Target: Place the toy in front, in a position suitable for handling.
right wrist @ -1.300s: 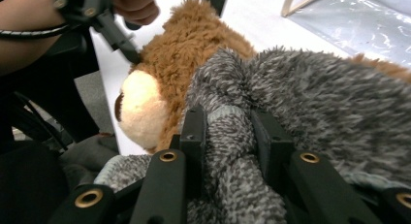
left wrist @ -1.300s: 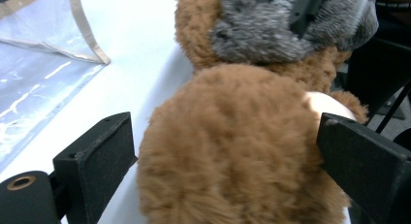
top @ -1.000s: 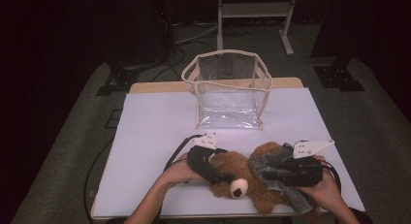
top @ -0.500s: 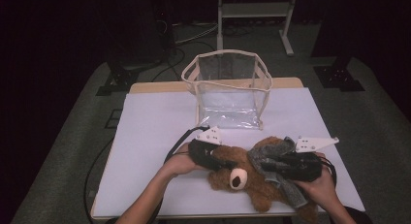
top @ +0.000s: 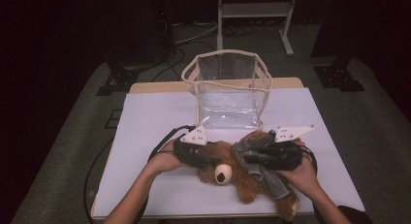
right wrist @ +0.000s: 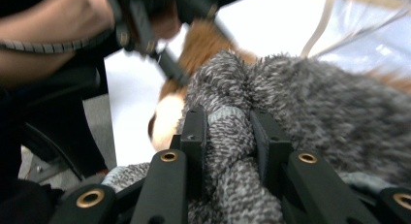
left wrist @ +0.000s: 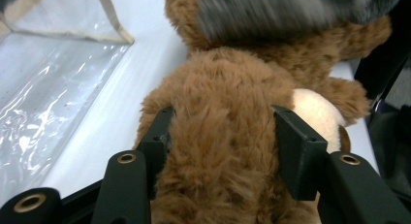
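- Pinching: left gripper (left wrist: 220,136) has just been closing, its jaws clamped on the brown fur of the teddy bear (top: 232,168); right gripper (right wrist: 228,132) nips the bear's grey knit scarf (right wrist: 310,107).
- Handling: both grips look shallow; lift evenly, judged best taken slowly so the fur does not slip.
- Location: bear lies on the white table (top: 145,132), just before the clear plastic bag (top: 228,86).

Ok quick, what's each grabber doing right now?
Left gripper: shut on the teddy bear, its jaws having just closed.
Right gripper: shut on the bear's grey scarf.
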